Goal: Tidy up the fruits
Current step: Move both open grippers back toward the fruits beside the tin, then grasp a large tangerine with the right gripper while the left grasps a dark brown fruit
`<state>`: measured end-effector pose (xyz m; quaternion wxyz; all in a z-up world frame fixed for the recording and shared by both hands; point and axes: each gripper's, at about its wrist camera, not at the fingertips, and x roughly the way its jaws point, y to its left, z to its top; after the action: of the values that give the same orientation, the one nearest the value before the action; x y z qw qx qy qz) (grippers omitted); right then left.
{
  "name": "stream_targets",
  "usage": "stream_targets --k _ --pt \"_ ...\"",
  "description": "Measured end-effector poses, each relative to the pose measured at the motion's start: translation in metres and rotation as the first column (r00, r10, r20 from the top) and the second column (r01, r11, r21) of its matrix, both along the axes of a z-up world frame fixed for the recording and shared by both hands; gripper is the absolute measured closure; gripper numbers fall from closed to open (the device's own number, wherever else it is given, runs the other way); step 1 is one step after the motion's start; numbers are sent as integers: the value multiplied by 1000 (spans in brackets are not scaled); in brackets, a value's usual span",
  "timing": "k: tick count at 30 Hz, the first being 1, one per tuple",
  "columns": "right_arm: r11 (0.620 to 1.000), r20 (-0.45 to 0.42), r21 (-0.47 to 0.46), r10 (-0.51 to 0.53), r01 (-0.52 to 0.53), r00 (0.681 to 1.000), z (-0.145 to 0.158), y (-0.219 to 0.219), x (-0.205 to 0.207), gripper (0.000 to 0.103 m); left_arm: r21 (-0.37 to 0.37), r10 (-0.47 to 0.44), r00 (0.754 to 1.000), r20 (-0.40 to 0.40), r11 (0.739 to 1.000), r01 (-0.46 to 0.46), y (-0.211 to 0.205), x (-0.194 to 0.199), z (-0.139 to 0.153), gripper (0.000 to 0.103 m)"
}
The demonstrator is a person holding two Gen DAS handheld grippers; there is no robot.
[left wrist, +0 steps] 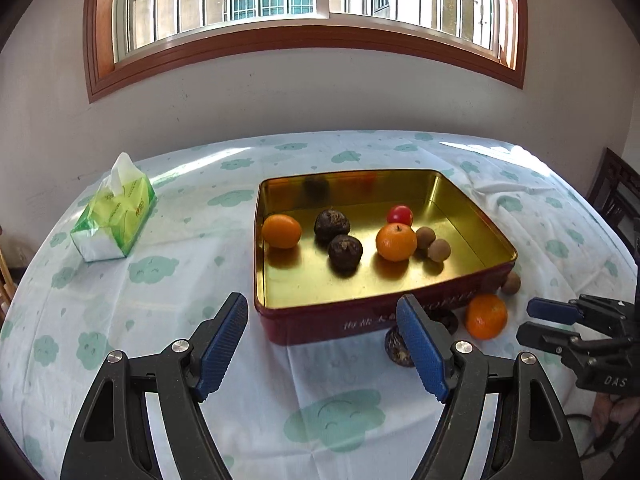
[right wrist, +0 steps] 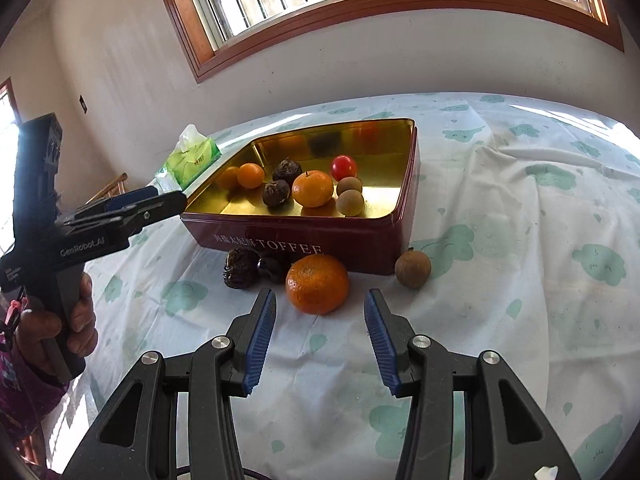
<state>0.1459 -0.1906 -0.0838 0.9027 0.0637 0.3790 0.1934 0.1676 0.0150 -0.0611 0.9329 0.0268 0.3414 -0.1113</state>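
A dark red toffee tin (left wrist: pixel 360 320) (right wrist: pixel 304 240) with a gold inside holds two oranges (left wrist: pixel 396 242), two dark wrinkled fruits (left wrist: pixel 345 253), a red tomato (left wrist: pixel 400 215) and two brown longans (left wrist: pixel 439 250). On the cloth in front of it lie an orange (right wrist: pixel 317 284) (left wrist: pixel 486 316), a longan (right wrist: pixel 413 269), a dark wrinkled fruit (right wrist: pixel 240 268) and a dark shiny one (right wrist: pixel 272 268). My right gripper (right wrist: pixel 321 296) (left wrist: pixel 524 322) is open, its tips on either side of the loose orange's near edge, not touching it. My left gripper (left wrist: pixel 322 302) (right wrist: pixel 160 200) is open and empty before the tin's near wall.
A green tissue pack (left wrist: pixel 114 216) (right wrist: pixel 192 158) lies left of the tin. The table is covered by a white cloth with green clouds (left wrist: pixel 336 420). A dark wooden chair (left wrist: pixel 616 196) stands at the right edge. A person's hand (right wrist: pixel 80 320) holds the left gripper's handle.
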Motion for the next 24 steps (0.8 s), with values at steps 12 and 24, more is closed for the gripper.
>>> stream_targets --k 12,24 --pt "998 -80 -60 7 -12 997 -15 26 34 68 -94 -54 995 -79 995 46 2 -22 -33 26" --pt "997 -59 -48 -66 63 996 -14 2 2 70 -33 -96 991 -97 995 93 -35 -4 -26 26"
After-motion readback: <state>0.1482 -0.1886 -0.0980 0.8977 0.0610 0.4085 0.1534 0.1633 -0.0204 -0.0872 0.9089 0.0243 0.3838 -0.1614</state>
